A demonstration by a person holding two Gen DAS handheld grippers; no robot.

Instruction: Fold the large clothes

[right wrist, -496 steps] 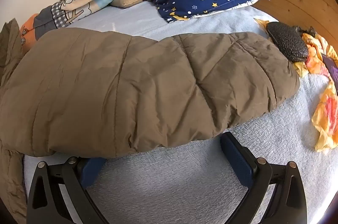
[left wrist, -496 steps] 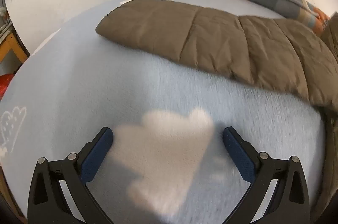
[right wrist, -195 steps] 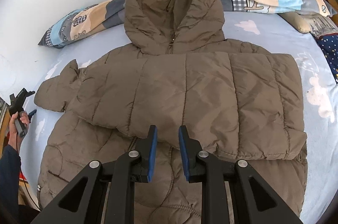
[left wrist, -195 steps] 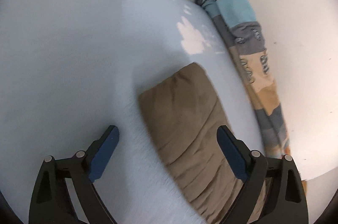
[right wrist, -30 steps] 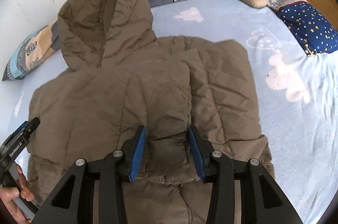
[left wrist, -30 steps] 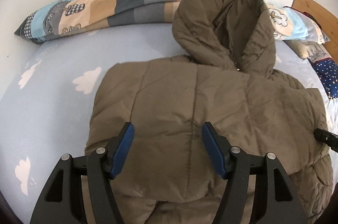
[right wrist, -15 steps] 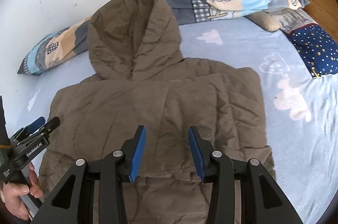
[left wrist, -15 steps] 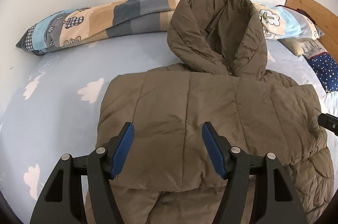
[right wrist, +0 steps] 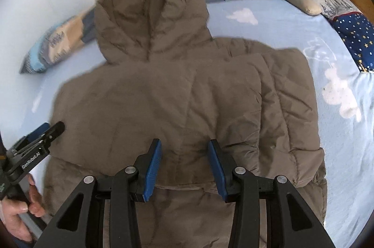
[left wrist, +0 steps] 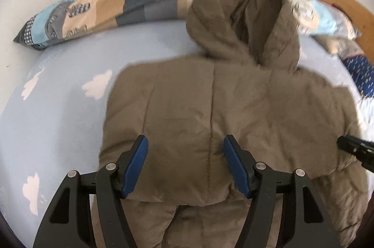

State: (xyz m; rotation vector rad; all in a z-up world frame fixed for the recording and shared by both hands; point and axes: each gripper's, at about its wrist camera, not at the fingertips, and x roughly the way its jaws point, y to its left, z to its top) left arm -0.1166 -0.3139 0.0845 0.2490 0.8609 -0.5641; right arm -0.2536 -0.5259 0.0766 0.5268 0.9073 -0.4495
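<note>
Bed sheet (left wrist: 58, 112) open left and right of jacket (left wrist: 210, 107). Far edge blocked: rolled quilt (left wrist: 105, 12), starred pillow (right wrist: 355, 37) at wall.

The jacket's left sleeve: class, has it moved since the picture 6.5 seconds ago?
Yes. The left sleeve no longer sticks out over the blue sheet; it now lies folded across the jacket.

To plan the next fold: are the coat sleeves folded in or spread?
Folded in: both sleeves lie across the coat body; none sticks out.
</note>
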